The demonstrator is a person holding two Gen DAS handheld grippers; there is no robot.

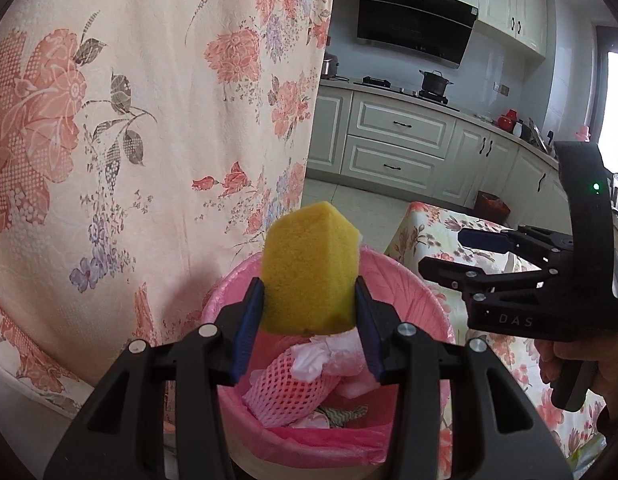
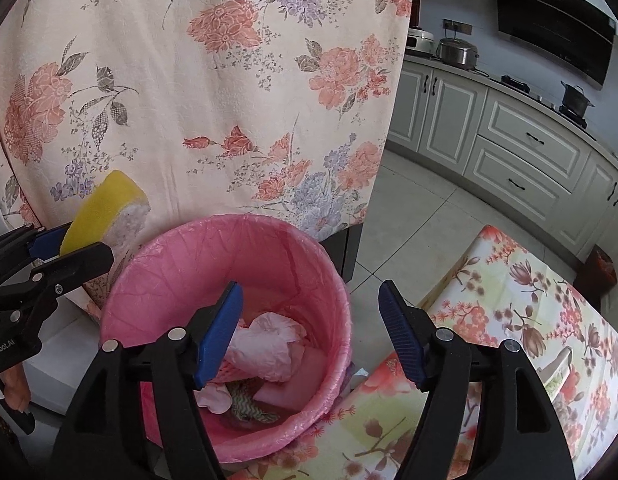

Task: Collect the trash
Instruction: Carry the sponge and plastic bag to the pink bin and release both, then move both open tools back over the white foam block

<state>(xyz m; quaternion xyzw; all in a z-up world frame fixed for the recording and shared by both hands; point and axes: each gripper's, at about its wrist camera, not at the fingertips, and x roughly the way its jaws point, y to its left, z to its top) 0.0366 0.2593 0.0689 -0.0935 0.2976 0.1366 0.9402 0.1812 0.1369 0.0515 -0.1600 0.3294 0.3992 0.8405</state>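
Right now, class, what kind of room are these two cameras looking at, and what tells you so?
Most likely a home kitchen: a black range hood over a dark pot on the hob, with pale panelled cabinets beneath.

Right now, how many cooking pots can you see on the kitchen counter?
2: a black pot on the stove under the range hood, and a steel cooker further left on the counter beside a white appliance. Others may be hidden behind the floral cloth.

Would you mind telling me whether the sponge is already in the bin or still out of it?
Out. The left gripper is shut on the sponge, holding it above the bin rim.
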